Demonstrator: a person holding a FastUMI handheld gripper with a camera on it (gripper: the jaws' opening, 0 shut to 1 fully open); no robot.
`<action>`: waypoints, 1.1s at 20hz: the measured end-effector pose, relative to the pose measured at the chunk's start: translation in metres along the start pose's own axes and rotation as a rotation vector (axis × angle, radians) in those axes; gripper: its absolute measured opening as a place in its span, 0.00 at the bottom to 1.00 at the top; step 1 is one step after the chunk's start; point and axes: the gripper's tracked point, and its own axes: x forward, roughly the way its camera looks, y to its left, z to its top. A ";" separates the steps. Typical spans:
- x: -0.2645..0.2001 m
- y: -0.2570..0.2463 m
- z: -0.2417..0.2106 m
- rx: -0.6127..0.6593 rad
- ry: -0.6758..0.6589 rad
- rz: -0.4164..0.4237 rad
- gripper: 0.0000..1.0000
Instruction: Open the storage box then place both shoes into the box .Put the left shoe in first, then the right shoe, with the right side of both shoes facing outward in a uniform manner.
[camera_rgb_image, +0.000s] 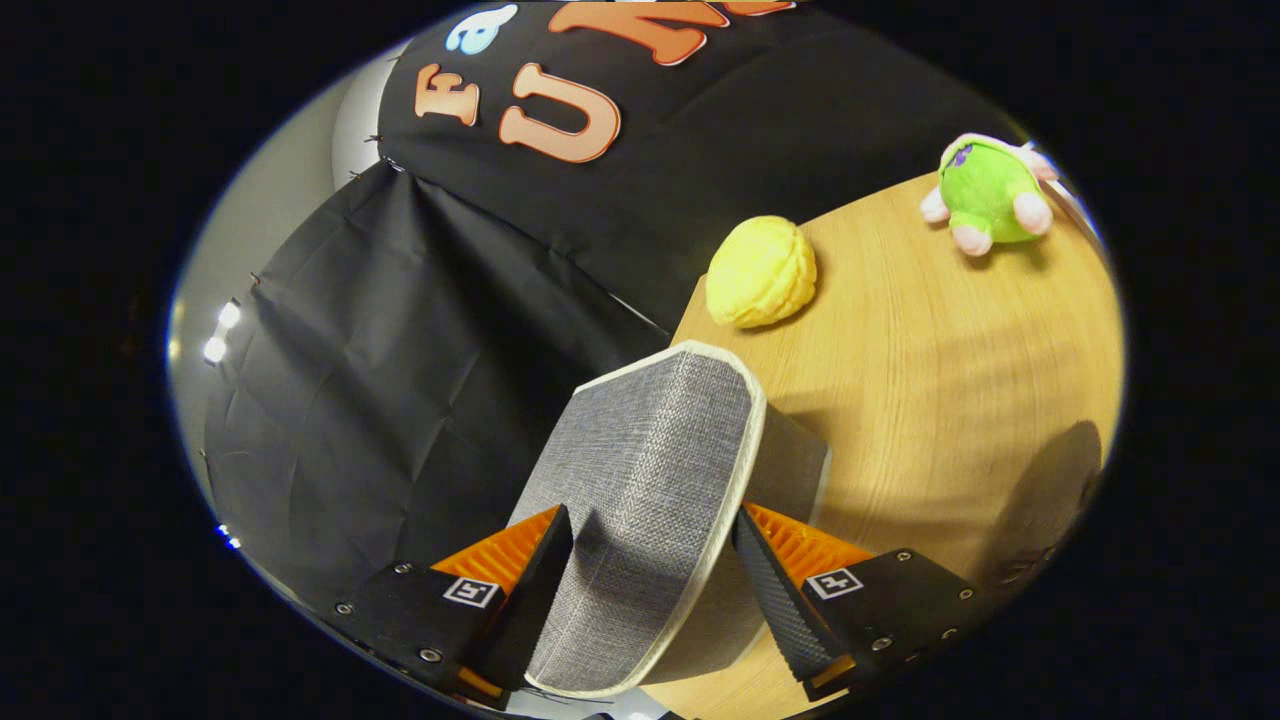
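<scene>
While box body hides behind it, tongs (652, 560) clench grey lid (650, 480).

No readable text or number; the small square markers on the jaws bear only patterns.

My camera rides on my tongs (650, 560), tilted, looking close along them over the counter (930, 400) toward the booth wall (400, 400).
</scene>
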 end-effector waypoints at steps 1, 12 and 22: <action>-0.002 0.001 -0.001 0.006 0.005 0.004 0.96; -0.006 0.035 0.030 0.026 -0.140 0.089 0.49; -0.003 0.039 0.043 0.013 -0.201 0.002 0.12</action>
